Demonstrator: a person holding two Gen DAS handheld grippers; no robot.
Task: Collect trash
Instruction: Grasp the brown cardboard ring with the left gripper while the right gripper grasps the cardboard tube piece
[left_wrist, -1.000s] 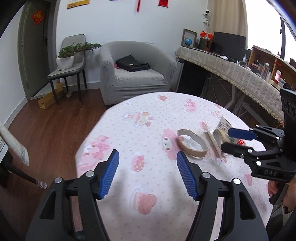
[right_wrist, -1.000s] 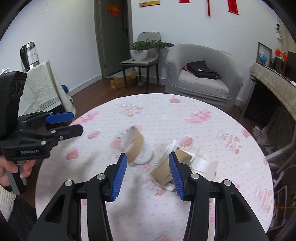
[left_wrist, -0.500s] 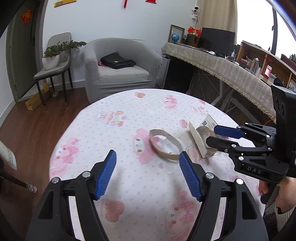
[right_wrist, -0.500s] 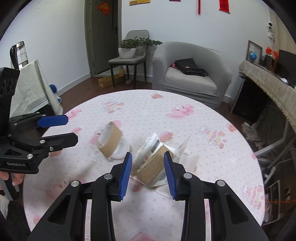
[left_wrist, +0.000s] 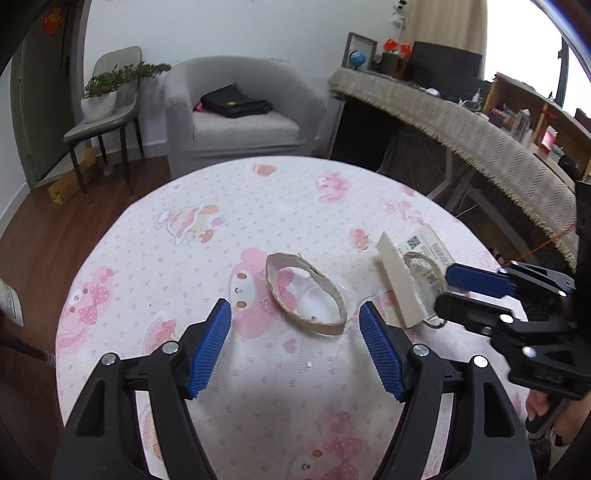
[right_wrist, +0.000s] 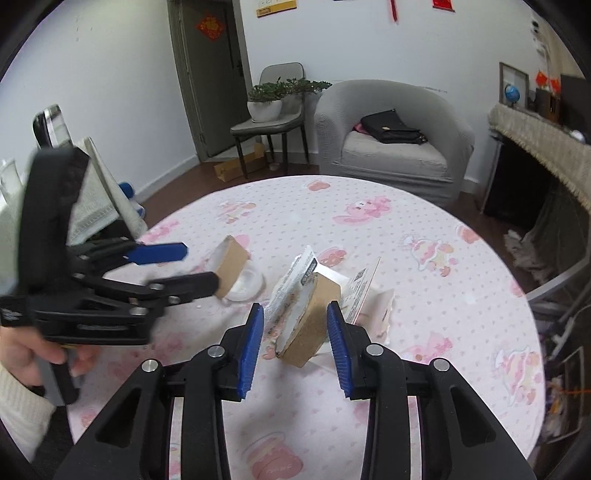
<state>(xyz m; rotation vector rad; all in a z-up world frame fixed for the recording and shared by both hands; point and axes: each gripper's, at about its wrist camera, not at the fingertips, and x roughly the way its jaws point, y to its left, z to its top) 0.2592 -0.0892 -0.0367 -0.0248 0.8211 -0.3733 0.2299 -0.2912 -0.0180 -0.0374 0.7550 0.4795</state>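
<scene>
left gripper (left_wrist: 295, 347) is standing wide open, its jaws having just been opening further, with nothing pressed between the pads; the cardboard ring (left_wrist: 306, 293) is lying on the table (left_wrist: 166, 266) just ahead of the blue pads, partly between the tips, apparently sitting over a clear plastic lid (left_wrist: 317, 295). right gripper (right_wrist: 295, 345) is at a narrower gap, its jaws having closed in and now holding level, and it is straddling the brown cardboard block (right_wrist: 308, 325), which is standing tilted among the white printed wrappers (right_wrist: 291, 284). its right pad looks to be touching or nearly touching the block's edge, the left pad shows a gap with the wrapper edge in it, so a firm clamp cannot be called from this view; reading it as not yet gripping. both trash pieces are sitting near the middle of the pink-patterned cloth, just beside each other, the ring on the left-hand side and the block with wrappers on the right. no bin or bag is showing in either view, so the drop point is unknown. judgement: the step in hand is the approach and pre-grasp on both items at once, early in the task. next move is calling for the left to push forward and down until the ring's wall is lying between the pads, then squeeze lightly since the ring is looking thin and will likely flatten; the right needs a final squeeze square on the block, watching that the loose wrappers are not sliding off.
</scene>
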